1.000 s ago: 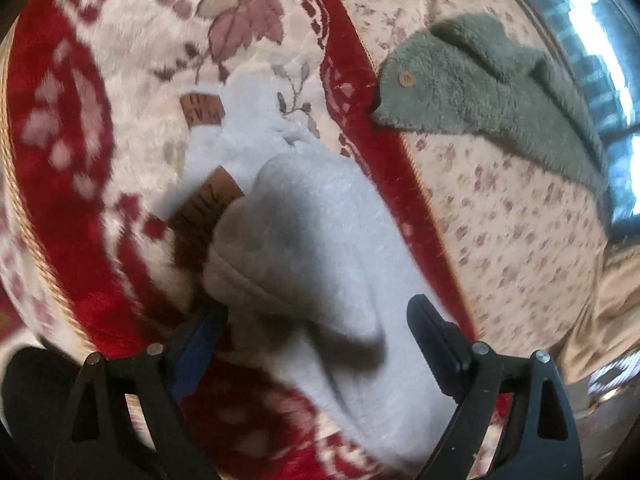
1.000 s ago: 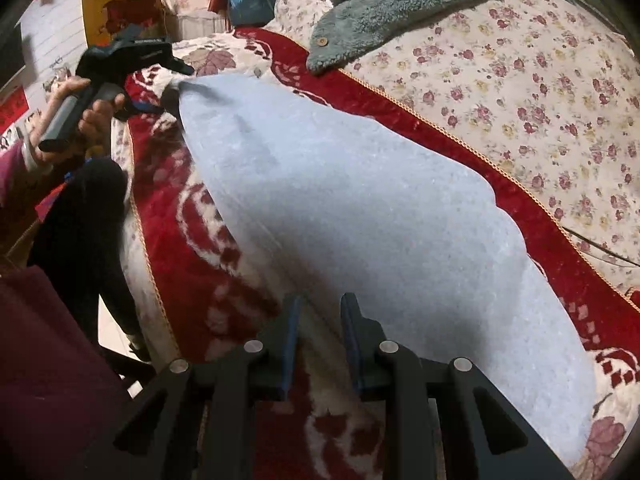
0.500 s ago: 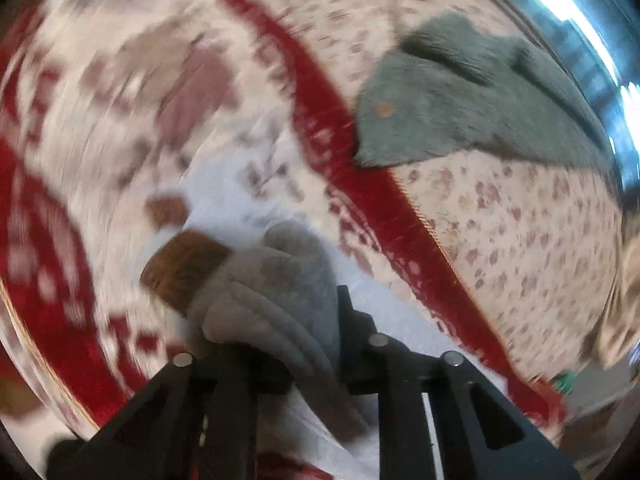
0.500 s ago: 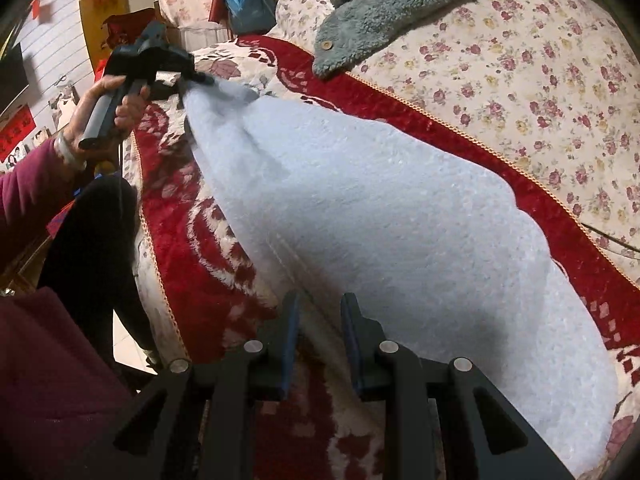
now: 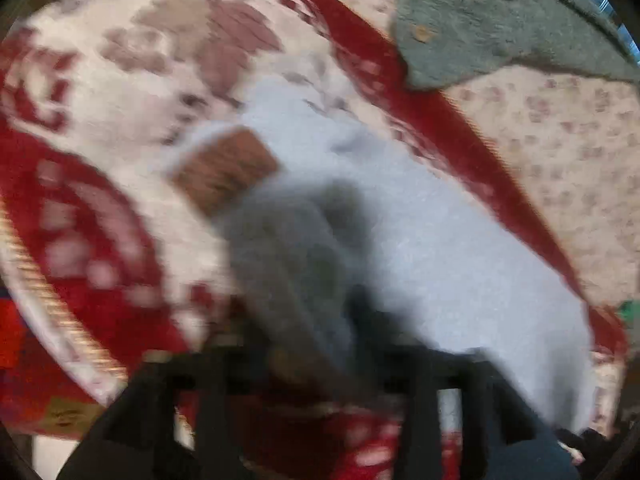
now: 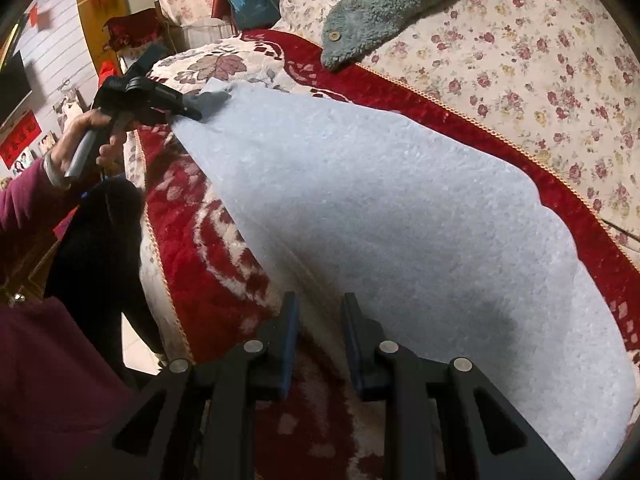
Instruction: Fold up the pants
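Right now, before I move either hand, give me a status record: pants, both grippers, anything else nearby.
pants: light blue, spread on the red patterned blanket
left gripper: jaws opening, far end of pants bunched between them
right gripper: narrow gap, near edge of pants in it; grip unclear
other: grey-green fleece garment on the floral cover

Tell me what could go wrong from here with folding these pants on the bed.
1. The left gripper is opening with the bunched end of the pants between its jaws, so that end may drop and the fold come loose.
2. The right gripper sits at the near edge of the pants; whether it pinches cloth is unclear, so that side may slide.
3. The green garment lies close by and could get dragged in.
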The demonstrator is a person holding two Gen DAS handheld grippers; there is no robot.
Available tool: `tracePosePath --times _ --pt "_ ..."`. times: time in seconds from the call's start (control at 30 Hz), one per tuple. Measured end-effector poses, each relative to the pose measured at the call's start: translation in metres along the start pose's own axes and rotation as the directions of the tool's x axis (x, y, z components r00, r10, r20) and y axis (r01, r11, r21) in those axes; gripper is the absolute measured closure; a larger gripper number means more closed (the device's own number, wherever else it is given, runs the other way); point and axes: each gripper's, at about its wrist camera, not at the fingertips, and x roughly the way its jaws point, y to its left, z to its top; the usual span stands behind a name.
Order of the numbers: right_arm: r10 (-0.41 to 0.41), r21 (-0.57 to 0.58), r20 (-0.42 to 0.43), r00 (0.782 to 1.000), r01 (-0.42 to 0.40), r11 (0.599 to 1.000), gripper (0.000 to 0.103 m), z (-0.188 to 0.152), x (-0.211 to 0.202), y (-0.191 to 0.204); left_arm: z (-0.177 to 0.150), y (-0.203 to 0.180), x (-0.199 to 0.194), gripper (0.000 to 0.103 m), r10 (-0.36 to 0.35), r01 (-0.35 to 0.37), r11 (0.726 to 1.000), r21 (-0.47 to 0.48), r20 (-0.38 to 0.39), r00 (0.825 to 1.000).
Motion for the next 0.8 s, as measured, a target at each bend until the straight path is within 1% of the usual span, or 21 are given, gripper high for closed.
tracePosePath --times 0.03,0.07,0.13,0.17,0.2,0.23,0.27,0.33,0.4,0.47,0.53,0.57,0.6,0.63,0.67,0.7,0.73,0.8 --pt "0.003 -0.001 0.004 1.000 -0.003 1.000 0.079 0.002 0.001 0.002 0.000 0.002 -0.007 0.032 0.040 -0.040 0.999 0.006 0.034 0.999" --pt "0.008 0.004 0.012 1.000 -0.008 1.000 0.079 0.003 0.001 0.003 0.001 0.006 -0.016 0.032 0.062 -0.063 0.998 0.013 0.073 0.995" --pt "0.018 0.028 0.030 0.999 -0.019 0.999 0.079 0.006 0.003 0.003 0.005 0.012 -0.033 0.032 0.097 -0.099 0.995 0.007 0.123 0.988" --pt "0.017 0.054 0.041 0.999 -0.019 0.998 0.079 0.009 0.006 0.002 0.006 0.013 -0.043 0.032 0.093 -0.095 0.995 0.006 0.148 0.985" --pt "0.017 0.076 0.052 0.999 -0.021 0.997 0.079 0.012 0.007 0.000 0.008 0.009 -0.051 0.031 0.075 -0.080 0.997 0.023 0.171 0.982" --pt "0.025 0.106 0.064 0.998 -0.032 0.994 0.079 0.017 0.010 -0.003 0.010 0.004 -0.054 0.030 0.060 -0.070 0.996 0.050 0.176 0.983" --pt "0.031 0.145 0.083 0.996 -0.043 0.989 0.079 0.022 0.012 -0.006 0.010 -0.006 -0.056 0.028 0.048 -0.064 0.994 0.088 0.175 0.983" --pt "0.031 0.200 0.099 0.995 -0.050 0.979 0.079 0.032 0.016 -0.008 0.008 -0.019 -0.056 0.026 0.056 -0.078 0.989 0.125 0.174 0.983" --pt "0.015 0.204 0.104 0.994 -0.036 0.978 0.079 0.039 0.021 -0.005 0.004 -0.029 -0.049 0.026 0.039 -0.065 0.986 0.155 0.167 0.985" --pt "-0.053 0.207 0.087 0.995 0.034 0.978 0.079 0.046 0.032 -0.003 0.003 -0.043 -0.033 0.026 0.044 -0.073 0.980 0.184 0.153 0.987" --pt "-0.083 0.234 0.059 0.995 0.067 0.970 0.079 0.050 0.047 -0.010 0.002 -0.052 -0.009 0.026 0.047 -0.069 0.980 0.188 0.118 0.992" --pt "-0.090 0.250 0.042 0.995 0.076 0.965 0.079 0.050 0.055 -0.015 0.002 -0.053 0.008 0.026 0.077 -0.093 0.978 0.186 0.089 0.993" --pt "-0.097 0.273 0.003 0.995 0.092 0.958 0.079 0.049 0.068 -0.021 0.001 -0.056 0.021 0.026 0.106 -0.117 0.974 0.192 0.069 0.992" --pt "-0.084 0.289 -0.015 0.996 0.085 0.954 0.079 0.049 0.075 -0.025 0.000 -0.057 0.033 0.026 0.134 -0.143 0.968 0.205 0.057 0.989" --pt "-0.076 0.305 0.002 0.997 0.072 0.950 0.078 0.049 0.077 -0.028 -0.003 -0.059 0.039 0.024 0.156 -0.165 0.961 0.220 0.060 0.986" --pt "-0.074 0.311 0.000 0.997 0.071 0.948 0.078 0.050 0.075 -0.029 -0.004 -0.062 0.038 0.024 0.165 -0.178 0.957 0.227 0.078 0.983" --pt "-0.072 0.315 -0.015 0.997 0.073 0.946 0.078 0.053 0.073 -0.030 -0.006 -0.065 0.034 0.024 0.168 -0.186 0.953 0.237 0.097 0.981" --pt "-0.082 0.310 0.010 0.997 0.075 0.948 0.078 0.062 0.062 -0.028 -0.009 -0.068 0.025 0.023 0.156 -0.183 0.951 0.248 0.124 0.980"
